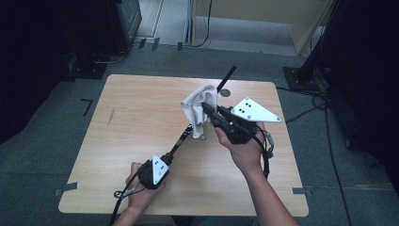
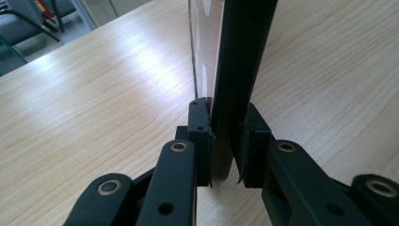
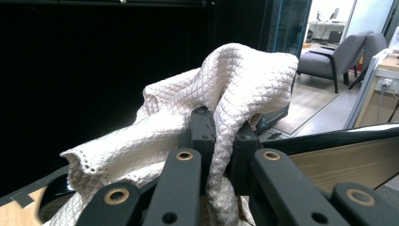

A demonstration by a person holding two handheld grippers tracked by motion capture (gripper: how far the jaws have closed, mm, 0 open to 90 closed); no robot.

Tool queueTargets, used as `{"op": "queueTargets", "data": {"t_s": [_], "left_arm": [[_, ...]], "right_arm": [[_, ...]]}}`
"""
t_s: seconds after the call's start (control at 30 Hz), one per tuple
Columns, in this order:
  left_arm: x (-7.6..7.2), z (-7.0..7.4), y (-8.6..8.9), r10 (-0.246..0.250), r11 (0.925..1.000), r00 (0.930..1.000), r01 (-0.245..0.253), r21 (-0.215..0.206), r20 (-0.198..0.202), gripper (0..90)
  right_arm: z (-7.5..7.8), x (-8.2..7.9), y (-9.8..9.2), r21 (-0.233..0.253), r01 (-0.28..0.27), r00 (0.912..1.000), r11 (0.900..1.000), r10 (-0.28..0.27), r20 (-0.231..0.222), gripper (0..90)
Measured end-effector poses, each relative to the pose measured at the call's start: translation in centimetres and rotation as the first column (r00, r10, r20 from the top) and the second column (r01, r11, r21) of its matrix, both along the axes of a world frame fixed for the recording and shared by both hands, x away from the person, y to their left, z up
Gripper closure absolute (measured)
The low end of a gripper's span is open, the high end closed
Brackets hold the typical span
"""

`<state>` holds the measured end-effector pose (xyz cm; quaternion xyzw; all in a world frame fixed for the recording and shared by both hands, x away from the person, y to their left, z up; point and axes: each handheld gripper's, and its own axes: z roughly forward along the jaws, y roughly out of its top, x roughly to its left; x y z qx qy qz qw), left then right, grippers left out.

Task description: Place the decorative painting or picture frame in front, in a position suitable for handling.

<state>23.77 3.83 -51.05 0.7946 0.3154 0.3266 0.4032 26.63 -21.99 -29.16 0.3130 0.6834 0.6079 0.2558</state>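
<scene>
My left gripper (image 1: 178,145) reaches in from the table's near left. It is shut on the lower edge of a thin black-rimmed panel (image 1: 227,76), which runs edge-on up and away toward the far right. In the left gripper view, the pads (image 2: 201,136) clamp the panel (image 2: 240,56), whose glossy face is to the left. My right gripper (image 1: 208,109), held above the table's middle, is shut on a white waffle-weave cloth (image 1: 199,101). The cloth drapes against the panel's middle. In the right gripper view, the cloth (image 3: 235,80) bunches over the jaws of the right gripper (image 3: 221,129).
The light wooden table (image 1: 141,113) has tape marks at its near corners. A small dark disc (image 1: 225,93) lies near the far edge. Black stands and cables (image 1: 306,113) sit on the grey floor to the right, and dark equipment stands at the far left.
</scene>
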Motion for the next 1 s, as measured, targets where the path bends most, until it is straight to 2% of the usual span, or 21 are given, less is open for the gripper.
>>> {"op": "queueTargets", "data": {"t_s": [0.4, 0.63, 1.0], "left_arm": [[0.1, -0.1, 1.8, -0.058, 0.9982, 0.9983, 0.058, -0.012, 0.004, 79.6], [0.1, -0.3, 2.7, -0.089, 0.9959, 0.9959, 0.089, -0.019, 0.017, 79.6], [0.5, -0.5, 4.4, -0.154, 0.9874, 0.9874, 0.155, -0.032, 0.037, 79.6]], "right_arm": [[0.3, 1.4, -0.1, -0.038, 0.041, 0.9991, 0.998, -0.041, 0.008, 84.6], [0.3, 1.9, -0.5, -0.038, 0.062, 0.9981, 0.997, -0.061, 0.011, 84.6], [0.3, 2.7, -1.0, -0.037, 0.083, 0.9965, 0.996, -0.083, 0.011, 84.6]]}}
